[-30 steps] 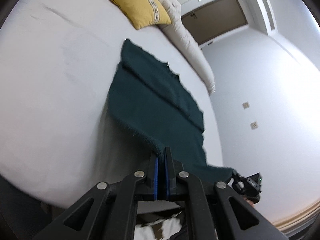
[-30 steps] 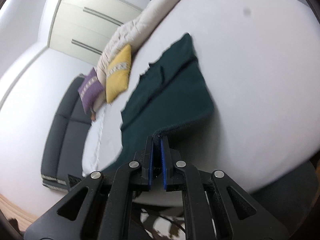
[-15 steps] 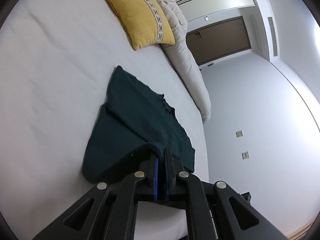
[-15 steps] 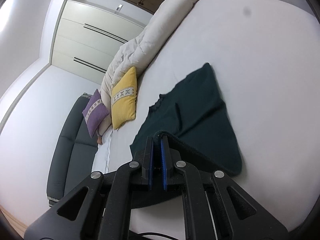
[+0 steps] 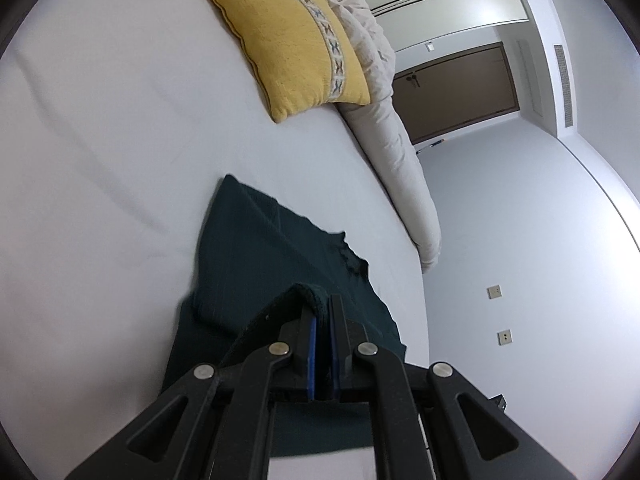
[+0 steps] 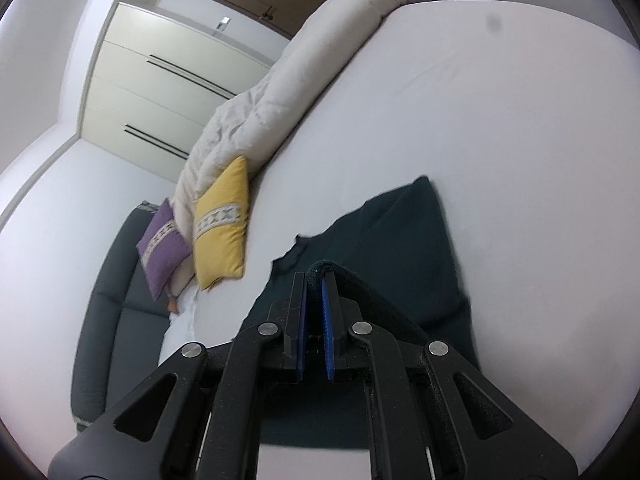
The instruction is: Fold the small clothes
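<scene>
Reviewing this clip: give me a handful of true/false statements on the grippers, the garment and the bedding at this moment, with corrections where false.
1. The left gripper is shut on the dark green garment. True.
2. The right gripper is open and holds nothing. False: it pinches a hem of the same garment.
3. The yellow cushion lies on the garment. False: it sits apart, against the rolled duvet.
4. A purple cushion sits beside the yellow one. True.
5. The garment rests partly on the white bed. True.

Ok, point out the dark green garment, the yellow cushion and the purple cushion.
dark green garment [image 5: 256, 248], left wrist view, on its flat far part.
yellow cushion [image 5: 280, 44], left wrist view, on its plain face.
purple cushion [image 6: 162, 248], right wrist view, on its face.
</scene>
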`<state>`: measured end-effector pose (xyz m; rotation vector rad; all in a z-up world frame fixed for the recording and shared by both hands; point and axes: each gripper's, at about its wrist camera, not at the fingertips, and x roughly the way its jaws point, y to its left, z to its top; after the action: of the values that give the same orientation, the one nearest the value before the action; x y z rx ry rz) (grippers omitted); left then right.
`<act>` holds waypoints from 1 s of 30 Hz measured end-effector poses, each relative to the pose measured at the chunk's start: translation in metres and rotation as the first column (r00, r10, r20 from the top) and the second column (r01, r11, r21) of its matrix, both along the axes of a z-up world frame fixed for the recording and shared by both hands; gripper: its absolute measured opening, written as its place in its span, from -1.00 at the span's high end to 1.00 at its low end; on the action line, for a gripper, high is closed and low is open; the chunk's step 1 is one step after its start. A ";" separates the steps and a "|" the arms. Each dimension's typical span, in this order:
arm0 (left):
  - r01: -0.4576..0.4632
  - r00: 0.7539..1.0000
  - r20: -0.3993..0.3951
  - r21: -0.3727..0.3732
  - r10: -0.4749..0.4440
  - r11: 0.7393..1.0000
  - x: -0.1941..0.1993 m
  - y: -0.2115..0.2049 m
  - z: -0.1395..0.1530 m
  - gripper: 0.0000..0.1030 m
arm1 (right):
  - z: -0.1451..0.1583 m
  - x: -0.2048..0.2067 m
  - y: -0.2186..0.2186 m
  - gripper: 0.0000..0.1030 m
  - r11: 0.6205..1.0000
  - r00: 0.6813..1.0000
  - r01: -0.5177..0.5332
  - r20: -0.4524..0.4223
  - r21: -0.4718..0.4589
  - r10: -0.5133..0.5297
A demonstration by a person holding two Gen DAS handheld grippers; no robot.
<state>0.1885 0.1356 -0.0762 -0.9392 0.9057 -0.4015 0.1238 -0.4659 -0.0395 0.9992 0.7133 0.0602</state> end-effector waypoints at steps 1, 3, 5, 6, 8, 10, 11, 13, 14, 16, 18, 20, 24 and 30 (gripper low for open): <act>-0.001 1.000 -0.001 0.006 0.001 1.000 0.006 -0.001 -0.002 0.89 | -0.004 0.011 -0.001 0.89 1.000 1.000 0.007 -0.005 -0.006 -0.007; -0.003 1.000 -0.008 0.017 0.003 1.000 0.021 -0.004 -0.008 0.89 | -0.011 0.026 -0.001 0.89 1.000 1.000 0.013 -0.009 -0.005 -0.013; 0.000 1.000 -0.012 0.033 0.000 0.999 0.035 -0.007 -0.012 0.89 | -0.019 0.043 -0.003 0.89 1.000 1.000 0.022 -0.022 -0.001 -0.022; -0.001 1.000 -0.014 0.038 0.002 0.999 0.041 -0.008 -0.014 0.89 | -0.024 0.052 -0.004 0.89 1.000 0.999 0.029 -0.029 0.000 -0.029; -0.007 1.000 -0.020 0.043 0.008 0.999 0.056 -0.011 -0.020 0.89 | -0.034 0.068 -0.006 0.89 0.999 0.998 0.039 -0.046 0.003 -0.039; -0.010 0.999 -0.030 0.053 0.011 0.999 0.067 -0.013 -0.025 0.89 | -0.044 0.083 -0.008 0.89 0.999 0.997 0.049 -0.066 0.007 -0.049; -0.009 0.999 -0.037 0.062 0.011 0.998 0.077 -0.014 -0.029 0.89 | -0.052 0.092 -0.011 0.89 0.998 0.995 0.058 -0.079 0.010 -0.057; -0.016 0.999 -0.050 0.073 0.020 0.997 0.093 -0.015 -0.036 0.89 | -0.064 0.106 -0.015 0.89 0.997 0.992 0.075 -0.100 0.011 -0.073; -0.018 0.998 -0.057 0.078 0.022 0.997 0.101 -0.016 -0.040 0.88 | -0.070 0.115 -0.017 0.89 0.996 0.991 0.085 -0.107 0.011 -0.083; -0.021 0.996 -0.078 0.111 0.030 0.994 0.117 -0.019 -0.050 0.86 | -0.083 0.130 -0.023 0.88 0.995 0.988 0.097 -0.125 0.013 -0.095; -0.030 0.994 -0.103 0.139 0.044 0.990 0.130 -0.020 -0.062 0.71 | -0.101 0.146 -0.030 0.81 0.991 0.977 0.130 -0.169 0.004 -0.128; -0.032 0.991 -0.126 0.123 0.047 0.992 0.137 -0.020 -0.073 0.20 | -0.113 0.148 -0.039 0.52 0.982 0.964 0.184 -0.191 -0.030 -0.187; -0.029 0.996 -0.083 0.138 0.041 0.990 0.130 -0.020 -0.065 -0.24 | -0.114 0.145 -0.042 -0.04 0.980 0.970 0.189 -0.146 -0.053 -0.195; -0.054 0.997 -0.047 0.151 0.062 0.987 0.106 -0.009 -0.053 -0.27 | -0.096 0.144 -0.020 -0.07 0.968 0.977 0.092 -0.167 -0.232 -0.133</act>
<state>0.2946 0.1269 -0.1292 -0.8386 0.9398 -0.2564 0.2681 -0.4863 -0.1356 0.8335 0.8093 -0.2098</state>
